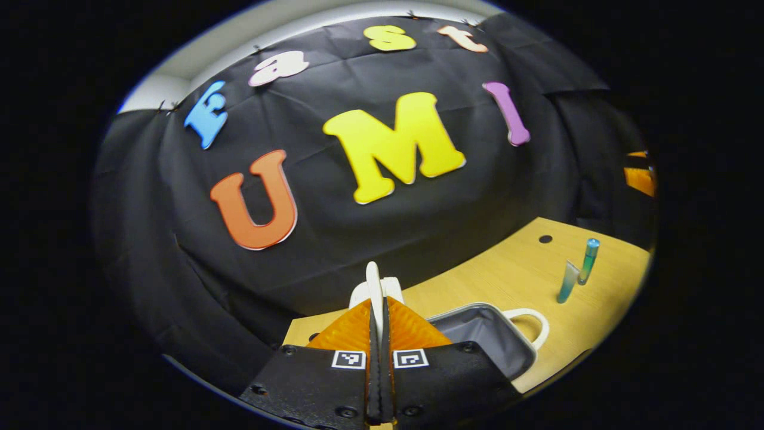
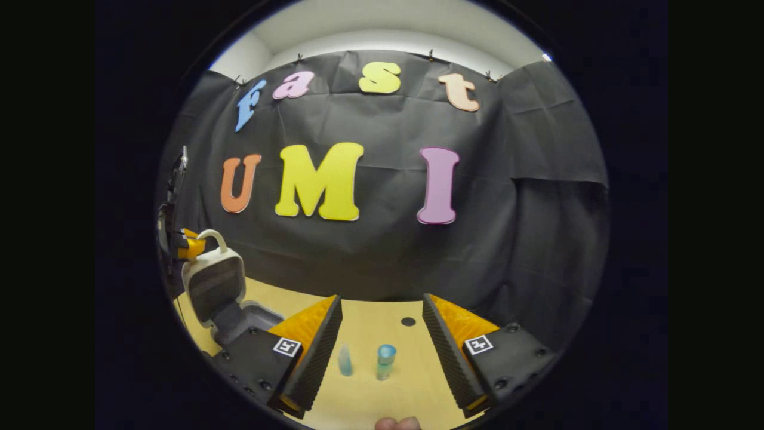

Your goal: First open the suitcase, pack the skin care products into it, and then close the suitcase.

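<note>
pinching suitcase lid (image 1: 375, 286), left gripper (image 1: 378, 334) jaws narrow; right gripper (image 2: 382, 334) jaws wide, skincare tubes (image 2: 385, 361) between.

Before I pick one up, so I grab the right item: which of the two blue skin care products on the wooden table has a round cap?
The taller translucent blue bottle, right of the slimmer, capless-looking pale blue tube.
</note>
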Motion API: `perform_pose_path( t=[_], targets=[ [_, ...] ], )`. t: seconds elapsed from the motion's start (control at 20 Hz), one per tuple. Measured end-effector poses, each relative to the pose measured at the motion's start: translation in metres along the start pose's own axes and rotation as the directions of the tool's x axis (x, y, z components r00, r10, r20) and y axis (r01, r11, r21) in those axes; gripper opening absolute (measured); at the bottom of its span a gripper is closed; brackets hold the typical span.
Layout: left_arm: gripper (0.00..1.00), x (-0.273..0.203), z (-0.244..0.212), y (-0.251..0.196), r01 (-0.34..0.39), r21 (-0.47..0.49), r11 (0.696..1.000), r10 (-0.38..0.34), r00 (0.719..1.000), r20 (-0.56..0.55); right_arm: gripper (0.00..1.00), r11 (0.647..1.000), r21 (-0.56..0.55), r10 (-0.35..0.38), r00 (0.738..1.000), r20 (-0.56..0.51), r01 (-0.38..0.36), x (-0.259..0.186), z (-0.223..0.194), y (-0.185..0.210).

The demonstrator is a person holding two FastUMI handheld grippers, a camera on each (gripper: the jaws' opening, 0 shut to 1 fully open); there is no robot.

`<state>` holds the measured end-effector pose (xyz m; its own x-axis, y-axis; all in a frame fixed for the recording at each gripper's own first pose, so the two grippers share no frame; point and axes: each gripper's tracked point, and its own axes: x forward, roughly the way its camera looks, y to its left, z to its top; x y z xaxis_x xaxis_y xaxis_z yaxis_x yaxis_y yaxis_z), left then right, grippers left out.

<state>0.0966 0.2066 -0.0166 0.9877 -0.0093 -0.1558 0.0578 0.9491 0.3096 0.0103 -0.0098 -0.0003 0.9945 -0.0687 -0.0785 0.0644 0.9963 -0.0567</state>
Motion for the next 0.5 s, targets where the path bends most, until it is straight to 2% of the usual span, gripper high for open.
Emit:
perform_pose_path(
  t=[0.15, 0.3, 0.4, 0.5],
  targets=[
    [0.03, -0.003, -0.044, 0.077, -0.059, -0.158, 0.986, 0.058, 0.998, -0.010, 0.81, 0.999, -0.031, 0.026, 1.000, -0.007, -0.026, -0.004, 0.002, 0.030],
    [0.04, 0.006, -0.120, 0.134, -0.125, -0.294, 0.947, 0.099, 0.990, -0.102, 0.81, 0.996, -0.077, 0.040, 0.999, -0.029, -0.042, -0.008, -0.003, 0.052],
    [0.04, 0.010, -0.176, 0.149, -0.157, -0.419, 0.894, 0.089, 0.980, -0.176, 0.80, 0.994, -0.105, 0.032, 0.998, -0.052, -0.037, -0.009, -0.011, 0.058],
    [0.04, 0.023, -0.227, 0.151, -0.188, -0.540, 0.820, 0.060, 0.967, -0.246, 0.80, 0.990, -0.135, 0.024, 0.997, -0.079, -0.034, -0.011, -0.019, 0.062]
  ],
)
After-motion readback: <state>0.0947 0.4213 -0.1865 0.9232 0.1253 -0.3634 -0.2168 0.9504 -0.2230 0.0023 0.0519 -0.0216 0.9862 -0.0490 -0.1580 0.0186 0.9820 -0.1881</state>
